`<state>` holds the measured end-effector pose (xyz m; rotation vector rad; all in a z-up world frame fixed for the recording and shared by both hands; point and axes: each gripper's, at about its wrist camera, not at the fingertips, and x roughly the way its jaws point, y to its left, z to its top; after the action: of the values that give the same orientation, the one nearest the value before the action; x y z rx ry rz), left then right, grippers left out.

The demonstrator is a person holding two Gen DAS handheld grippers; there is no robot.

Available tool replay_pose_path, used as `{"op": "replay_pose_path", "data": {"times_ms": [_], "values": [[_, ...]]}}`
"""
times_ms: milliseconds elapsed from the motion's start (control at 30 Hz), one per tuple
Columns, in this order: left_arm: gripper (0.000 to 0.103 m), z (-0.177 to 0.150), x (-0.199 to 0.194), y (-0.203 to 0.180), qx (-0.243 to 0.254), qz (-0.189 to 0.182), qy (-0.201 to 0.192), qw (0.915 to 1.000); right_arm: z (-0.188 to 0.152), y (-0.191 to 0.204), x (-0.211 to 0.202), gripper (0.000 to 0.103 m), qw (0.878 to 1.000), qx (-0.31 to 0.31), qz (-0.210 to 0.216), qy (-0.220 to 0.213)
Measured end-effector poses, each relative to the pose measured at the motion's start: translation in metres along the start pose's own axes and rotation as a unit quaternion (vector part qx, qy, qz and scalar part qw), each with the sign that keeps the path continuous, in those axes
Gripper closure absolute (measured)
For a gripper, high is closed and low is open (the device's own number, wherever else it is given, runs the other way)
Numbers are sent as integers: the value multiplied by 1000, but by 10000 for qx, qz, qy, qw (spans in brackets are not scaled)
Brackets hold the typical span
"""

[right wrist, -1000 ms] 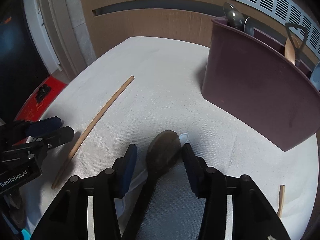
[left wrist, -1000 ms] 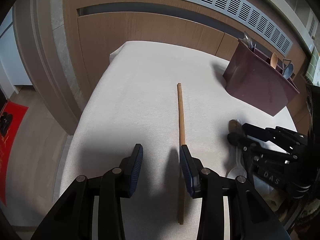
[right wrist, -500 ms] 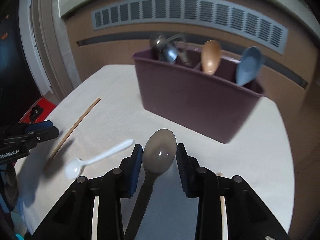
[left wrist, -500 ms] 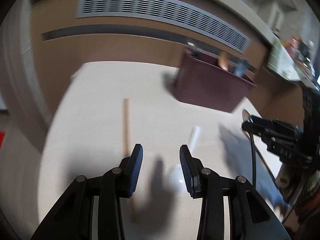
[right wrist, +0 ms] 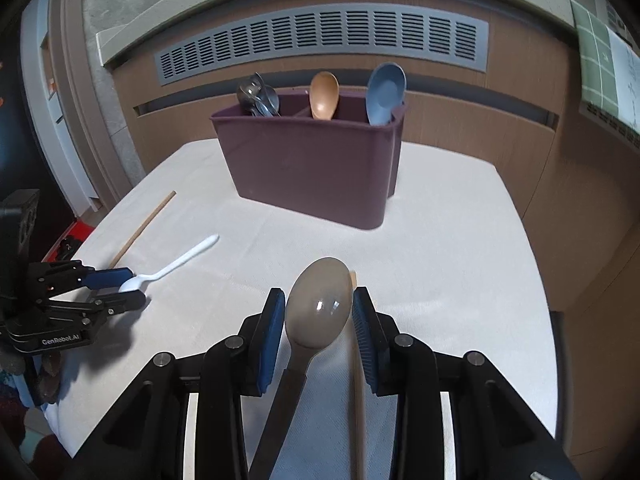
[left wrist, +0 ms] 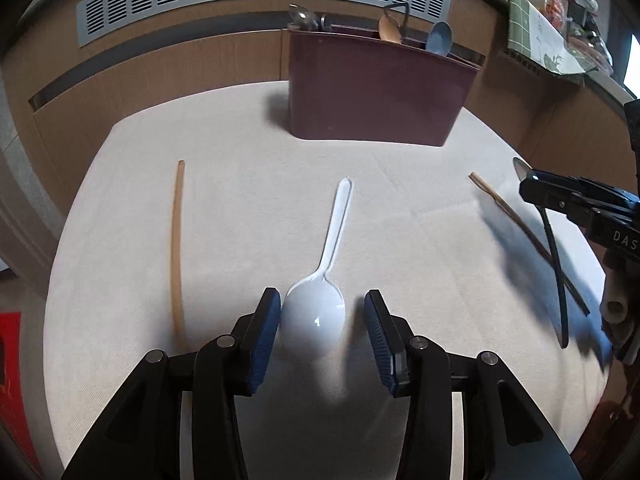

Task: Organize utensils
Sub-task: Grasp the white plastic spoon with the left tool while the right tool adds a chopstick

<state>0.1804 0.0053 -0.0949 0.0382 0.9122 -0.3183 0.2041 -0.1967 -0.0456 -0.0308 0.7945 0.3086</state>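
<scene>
Both my hands swung since earlier frame: left gripper (left wrist: 320, 328) left chopstick (left wrist: 176, 248), now straddles white plastic spoon (left wrist: 324, 280) bowl on bench (left wrist: 248, 184); fingers (left wrist: 262, 340) just opened wider, no squeeze. Right gripper (right wrist: 318, 328) pinches grey spoon (right wrist: 318, 306), lifted off bench, facing maroon caddy (right wrist: 312, 168).

We look steeply down from each wrist, close over the tabletop (left wrist: 240, 168). Both views face the maroon caddy (left wrist: 376, 92) at the far edge and share the white spoon (right wrist: 176, 266); each catches the opposite claw at its side.
</scene>
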Motion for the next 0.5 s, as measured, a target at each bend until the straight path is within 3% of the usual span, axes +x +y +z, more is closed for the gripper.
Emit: {"op": "replay_pose_path", "data": {"times_ms": [67,333,500], "values": [[58,4,2,-4,-2,-127,42,9999,-2,0,2,72,10000,35,17,7],[58,46,36,-12,219,-52,325,9992,-6,4,6,72,10000,23,57,5],[58,74,57,-18,289,173,439,9985,-6,2,3,72,10000,60,26,-57]]}}
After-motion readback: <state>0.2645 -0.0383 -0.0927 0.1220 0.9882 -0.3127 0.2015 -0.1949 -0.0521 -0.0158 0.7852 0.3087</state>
